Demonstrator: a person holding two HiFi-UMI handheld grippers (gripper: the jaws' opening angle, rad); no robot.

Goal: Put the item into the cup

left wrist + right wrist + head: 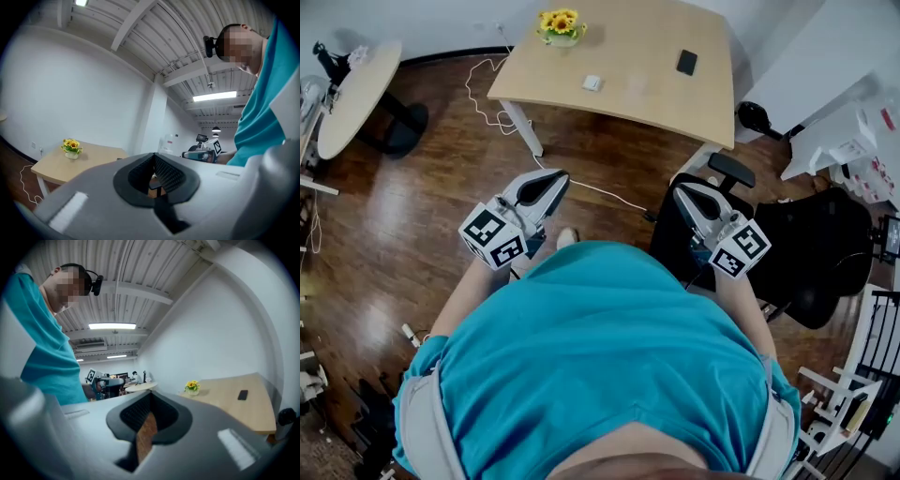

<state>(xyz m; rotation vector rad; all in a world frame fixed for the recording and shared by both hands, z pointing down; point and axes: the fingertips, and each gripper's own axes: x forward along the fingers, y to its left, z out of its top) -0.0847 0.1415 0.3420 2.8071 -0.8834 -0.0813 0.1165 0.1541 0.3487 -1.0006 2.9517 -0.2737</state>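
A light wooden table stands well ahead of me. On it lie a small white item and, just right of that, a faint clear thing that may be a cup. My left gripper and right gripper are held level close to my body, over the wooden floor and far short of the table. Both have their jaws together with nothing between them. The left gripper and the right gripper look past their ribbed pads at the room.
A pot of sunflowers and a black phone are also on the table. A white cable trails over the floor. A round table stands at left, a black office chair and white shelving at right.
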